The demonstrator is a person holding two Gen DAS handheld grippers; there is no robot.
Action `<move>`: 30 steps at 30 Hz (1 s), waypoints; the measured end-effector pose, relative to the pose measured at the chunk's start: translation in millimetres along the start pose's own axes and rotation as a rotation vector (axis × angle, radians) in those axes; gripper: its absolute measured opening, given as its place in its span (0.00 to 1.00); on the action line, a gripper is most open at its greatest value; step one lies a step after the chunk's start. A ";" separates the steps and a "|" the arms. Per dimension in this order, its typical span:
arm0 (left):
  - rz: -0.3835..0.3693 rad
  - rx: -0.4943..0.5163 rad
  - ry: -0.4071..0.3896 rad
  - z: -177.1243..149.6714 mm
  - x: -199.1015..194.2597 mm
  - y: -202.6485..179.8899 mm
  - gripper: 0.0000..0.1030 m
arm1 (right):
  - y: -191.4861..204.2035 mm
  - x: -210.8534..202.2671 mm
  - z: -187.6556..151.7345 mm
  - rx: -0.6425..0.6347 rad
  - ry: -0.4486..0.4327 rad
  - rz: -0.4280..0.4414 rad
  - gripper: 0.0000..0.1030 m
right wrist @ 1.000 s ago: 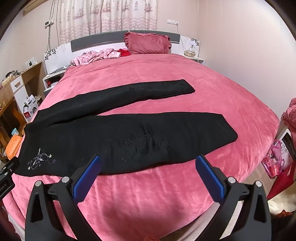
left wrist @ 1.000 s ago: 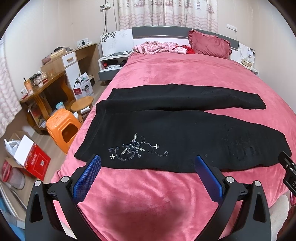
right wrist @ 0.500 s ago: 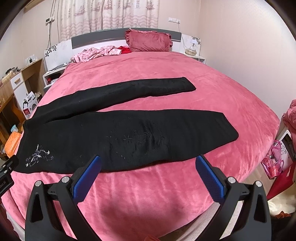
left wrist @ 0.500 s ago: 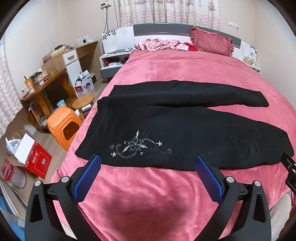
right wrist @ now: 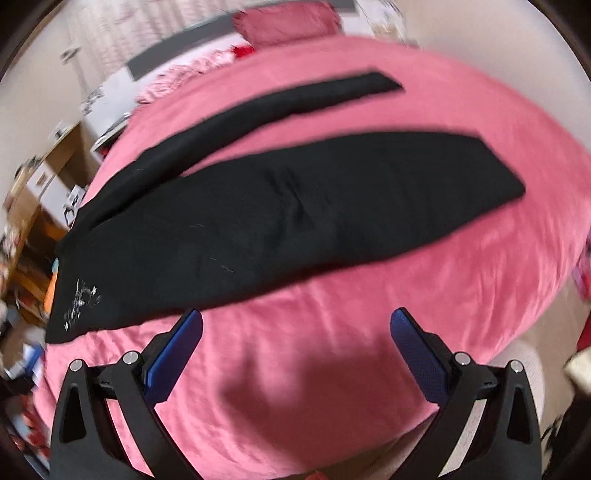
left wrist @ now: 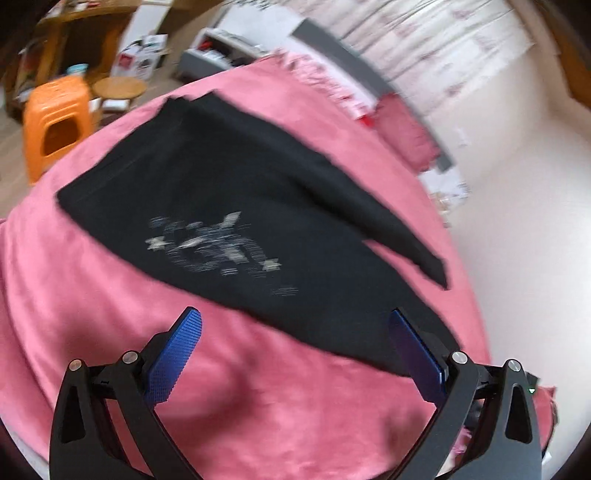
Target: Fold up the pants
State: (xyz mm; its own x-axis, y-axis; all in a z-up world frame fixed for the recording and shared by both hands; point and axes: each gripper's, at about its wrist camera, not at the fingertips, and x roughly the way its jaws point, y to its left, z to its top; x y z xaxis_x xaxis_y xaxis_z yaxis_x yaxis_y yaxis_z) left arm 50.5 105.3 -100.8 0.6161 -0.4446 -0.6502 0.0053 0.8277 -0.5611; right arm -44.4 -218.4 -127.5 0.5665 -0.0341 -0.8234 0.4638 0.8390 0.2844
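Black pants point(left wrist: 236, 192) with silver floral embroidery point(left wrist: 214, 243) lie flat on the pink bed point(left wrist: 110, 295), legs spread apart toward the right. In the right wrist view the pants point(right wrist: 295, 214) stretch across the bed point(right wrist: 369, 332), waist at the left. My left gripper point(left wrist: 293, 347) is open and empty, just short of the pants' near edge by the embroidery. My right gripper point(right wrist: 295, 347) is open and empty, just short of the near leg's edge. Both views are motion-blurred.
An orange stool point(left wrist: 55, 125) and a round wooden stool point(left wrist: 118, 88) stand left of the bed. A red pillow point(right wrist: 288, 22) and pink clothes point(right wrist: 177, 74) lie at the headboard. A desk point(right wrist: 33, 192) stands at the left.
Both grippers have dropped closer to the bed and tilted, the left view rolling clockwise, the right counter-clockwise. The pants now look larger and nearer. Both grippers stay open.
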 end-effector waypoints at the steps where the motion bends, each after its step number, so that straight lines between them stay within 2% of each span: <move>1: 0.034 0.005 -0.004 -0.1 1.6 4.6 0.97 | -7.8 0.6 1.8 0.023 -0.007 -0.002 0.98; 3: 0.090 0.009 -0.011 -0.6 4.7 16.0 0.97 | -20.4 1.5 6.0 0.033 -0.028 -0.047 0.98; 6: 0.110 -0.001 -0.009 1.1 8.4 30.9 0.97 | -27.6 0.9 10.9 0.009 -0.044 -0.115 0.98; 9: 0.111 -0.004 -0.024 1.7 7.7 41.7 0.97 | -32.0 -0.6 14.3 0.001 -0.060 -0.143 0.98; 12: 0.100 0.014 -0.074 4.2 4.9 51.2 0.97 | -38.2 2.8 17.0 -0.003 -0.066 -0.145 0.98; 15: 0.083 0.018 -0.108 9.6 6.6 58.9 0.97 | -47.9 12.6 23.2 0.006 -0.072 -0.105 0.98; 22: 0.047 -0.042 -0.135 12.0 10.3 79.3 0.97 | -75.8 15.6 29.2 0.089 -0.106 -0.051 0.96; 30: 0.025 -0.093 -0.106 14.3 24.9 92.9 0.97 | -134.3 35.5 31.1 0.342 -0.102 0.160 0.72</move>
State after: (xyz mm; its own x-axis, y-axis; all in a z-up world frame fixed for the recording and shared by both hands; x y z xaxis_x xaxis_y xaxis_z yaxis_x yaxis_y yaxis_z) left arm 77.6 176.0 -161.8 0.6952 -0.3816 -0.6091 -0.0811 0.8004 -0.5940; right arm -65.4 -349.2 -179.7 0.7066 0.0145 -0.7075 0.5549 0.6091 0.5667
